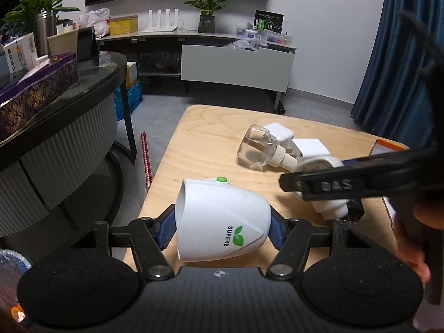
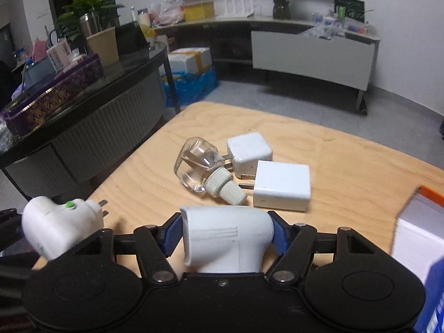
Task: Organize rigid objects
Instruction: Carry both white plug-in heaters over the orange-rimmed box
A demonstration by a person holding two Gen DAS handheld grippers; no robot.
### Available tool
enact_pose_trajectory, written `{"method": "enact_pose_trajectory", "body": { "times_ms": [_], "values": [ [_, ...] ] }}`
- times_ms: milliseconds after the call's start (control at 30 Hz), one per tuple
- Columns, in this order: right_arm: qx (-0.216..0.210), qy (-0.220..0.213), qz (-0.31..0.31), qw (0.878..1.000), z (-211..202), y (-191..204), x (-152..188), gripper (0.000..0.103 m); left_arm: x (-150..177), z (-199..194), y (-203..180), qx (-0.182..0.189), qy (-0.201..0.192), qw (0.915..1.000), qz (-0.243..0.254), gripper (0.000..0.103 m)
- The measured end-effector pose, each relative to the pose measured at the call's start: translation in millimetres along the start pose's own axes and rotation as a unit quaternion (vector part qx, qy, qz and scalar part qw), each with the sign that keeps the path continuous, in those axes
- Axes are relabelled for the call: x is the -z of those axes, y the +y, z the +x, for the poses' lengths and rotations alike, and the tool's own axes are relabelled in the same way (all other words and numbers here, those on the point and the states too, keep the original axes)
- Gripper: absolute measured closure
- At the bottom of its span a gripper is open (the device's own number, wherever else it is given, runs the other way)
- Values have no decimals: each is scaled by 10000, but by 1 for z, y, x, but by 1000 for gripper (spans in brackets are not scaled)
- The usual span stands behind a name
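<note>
My left gripper [image 1: 222, 230] is shut on a white plug-in device [image 1: 222, 222] with a green button and a green "SUPERB" leaf logo; its blue pads press both sides, just above the wooden table [image 1: 211, 144]. The same device [image 2: 58, 227] shows at the left of the right wrist view. My right gripper [image 2: 226, 233] has its blue pads against both sides of a white L-shaped plug-in body [image 2: 224, 238]. In the left wrist view that right gripper [image 1: 333, 199] reaches in from the right over the white body [image 1: 330, 208]. A clear bottle [image 2: 199, 163] with a ribbed cream cap lies mid-table.
Two white cube chargers [image 2: 249, 151] [image 2: 283, 186] lie beside the bottle. A white box with an orange edge [image 2: 421, 222] stands at the table's right. A dark cluttered counter [image 1: 69, 102] runs along the left. A TV stand [image 1: 236, 63] is beyond.
</note>
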State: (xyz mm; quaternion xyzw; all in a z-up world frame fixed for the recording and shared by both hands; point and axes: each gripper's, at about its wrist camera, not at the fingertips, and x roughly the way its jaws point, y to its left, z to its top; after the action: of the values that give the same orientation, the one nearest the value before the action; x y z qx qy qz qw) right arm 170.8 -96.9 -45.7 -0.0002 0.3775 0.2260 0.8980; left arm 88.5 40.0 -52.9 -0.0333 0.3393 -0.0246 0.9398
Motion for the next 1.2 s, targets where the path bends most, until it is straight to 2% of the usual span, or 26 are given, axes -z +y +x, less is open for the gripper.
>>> {"method": "enact_pose_trajectory", "body": {
  "times_ms": [400,600,867,1200],
  "values": [
    [460,-409,179,9979,-93,5,31,28,1,-39,-20,130,-171,9997,73,38],
    [655,-498,403,9958,-135,3,57,28,7,-58,-34,243,-200,9993,177,38],
    [913,-561,602,9924,-178,3,88,28,17,-79,-52,413,-202,9983,349,38],
    [1083,-753,669,9890,-211,6,104,28,22,-96,-69,545,-314,9969,474,38]
  ]
}}
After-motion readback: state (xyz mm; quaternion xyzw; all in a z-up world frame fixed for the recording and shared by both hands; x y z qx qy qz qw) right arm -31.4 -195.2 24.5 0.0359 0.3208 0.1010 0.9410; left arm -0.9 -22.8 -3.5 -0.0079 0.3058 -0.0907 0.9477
